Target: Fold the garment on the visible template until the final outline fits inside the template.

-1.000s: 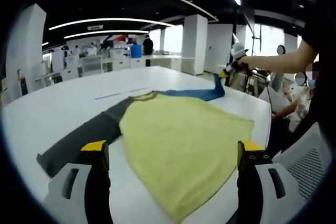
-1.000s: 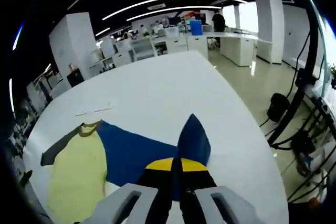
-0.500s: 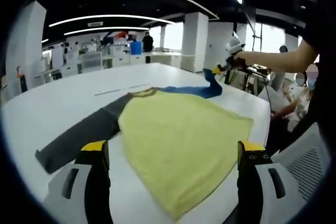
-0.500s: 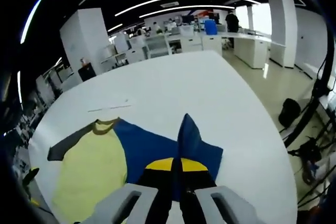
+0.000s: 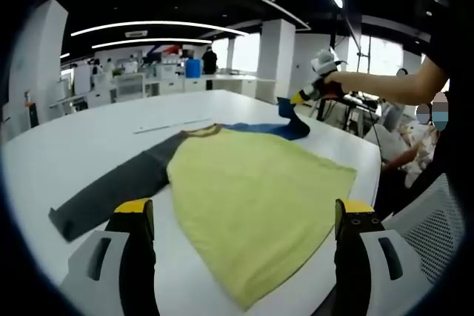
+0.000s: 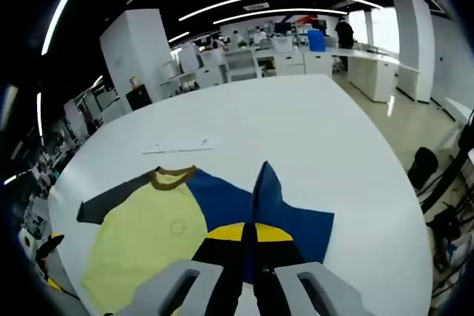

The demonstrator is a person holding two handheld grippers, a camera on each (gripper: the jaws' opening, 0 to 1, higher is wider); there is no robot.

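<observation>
A: Where does the garment lie?

B: The yellow-bodied raglan shirt [image 5: 252, 212] with a brown collar lies flat on the white table [image 5: 81, 146]. Its grey sleeve [image 5: 111, 194] runs out flat one way; its blue sleeve [image 6: 292, 216] runs the opposite way, so the long axis goes sleeve to sleeve.

A: State of the tools?

B: The right tool [image 6: 248, 257] has its yellow-tipped jaws pressed together on the blue sleeve's end, which stands up as a peak above the table. In the left gripper view the same tool [image 5: 300, 99] shows at the far edge of the shirt, sleeve lifted. The left tool [image 5: 243, 220] is spread wide, holding nothing, hovering over the hem side.

A: What does the next move turn on?

B: My judgement: the yellow body lies inboard of the right tool, so the sleeve must travel along the sleeve axis toward the collar [image 6: 172, 176]. The right tool is nearer. I cannot make out a template outline.
</observation>
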